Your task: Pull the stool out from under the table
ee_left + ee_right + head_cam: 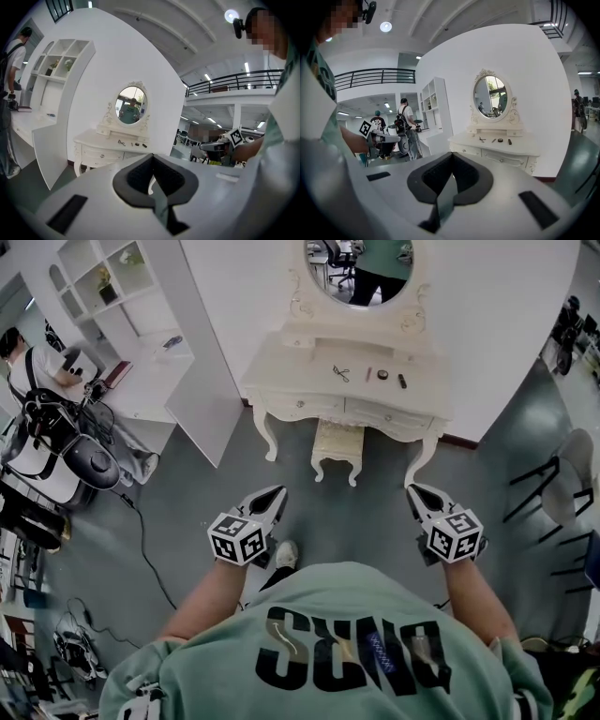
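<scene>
In the head view a small cream stool [337,442] is tucked between the legs of a white dressing table [309,362], with only its front half showing. My left gripper [278,491] and right gripper [413,488] hover over the grey floor, short of the table, and both point at it. They are level with each other, one on each side of the stool's line. Both have their jaws together with nothing between them. The left gripper view shows its dark pads [140,176] meeting in front of the table [108,140]. The right gripper view shows the same before the table [497,143].
An oval mirror [361,268] tops the table, and small items [382,374] lie on it. A white shelf unit with a desk [141,334] stands at the left, where a person with a backpack [37,371] stands. Black-legged chairs [553,493] are at the right. A cable [141,531] crosses the floor.
</scene>
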`<state>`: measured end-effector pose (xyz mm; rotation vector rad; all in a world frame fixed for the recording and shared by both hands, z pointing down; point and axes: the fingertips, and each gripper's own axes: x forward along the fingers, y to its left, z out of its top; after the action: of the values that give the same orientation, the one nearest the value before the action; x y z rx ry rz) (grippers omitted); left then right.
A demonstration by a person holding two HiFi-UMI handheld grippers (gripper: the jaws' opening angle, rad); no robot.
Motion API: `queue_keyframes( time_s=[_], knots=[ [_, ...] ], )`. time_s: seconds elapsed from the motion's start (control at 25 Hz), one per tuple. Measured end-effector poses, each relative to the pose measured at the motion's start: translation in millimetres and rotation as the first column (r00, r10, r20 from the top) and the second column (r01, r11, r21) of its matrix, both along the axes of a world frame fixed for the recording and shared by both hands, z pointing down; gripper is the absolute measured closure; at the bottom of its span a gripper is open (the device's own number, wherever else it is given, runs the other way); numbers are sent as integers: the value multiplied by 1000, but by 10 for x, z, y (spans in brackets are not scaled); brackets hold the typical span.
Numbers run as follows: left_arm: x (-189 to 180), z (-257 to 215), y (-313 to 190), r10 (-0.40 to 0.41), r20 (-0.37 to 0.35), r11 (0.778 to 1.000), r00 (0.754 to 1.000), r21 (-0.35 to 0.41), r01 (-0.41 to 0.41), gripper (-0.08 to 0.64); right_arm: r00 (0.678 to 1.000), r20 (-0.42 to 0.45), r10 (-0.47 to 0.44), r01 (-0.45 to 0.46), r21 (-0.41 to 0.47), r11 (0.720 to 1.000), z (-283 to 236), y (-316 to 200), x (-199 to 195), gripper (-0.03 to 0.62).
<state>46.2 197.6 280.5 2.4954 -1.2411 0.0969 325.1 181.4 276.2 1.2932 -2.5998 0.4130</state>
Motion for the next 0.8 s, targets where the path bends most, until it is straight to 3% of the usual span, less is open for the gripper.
queue_keyframes(
  time_s=[0.2,0.48,0.8],
  knots=[
    [-378,170,-498,33,-38,999,999,-1,-33,560,999,-29,23,-23,-8,1000,85,-420,-397,603],
    [-1064,266,-1688,113,-84,994,990,10,-112,560,995,-57,84,-83,11,996,39,-1434,-1163,603],
    [-1754,200,-2821,193,-64,981,979,-22,-195,560,984,-44,175,-176,-16,984,-4,-2384,-1771,603]
  ],
)
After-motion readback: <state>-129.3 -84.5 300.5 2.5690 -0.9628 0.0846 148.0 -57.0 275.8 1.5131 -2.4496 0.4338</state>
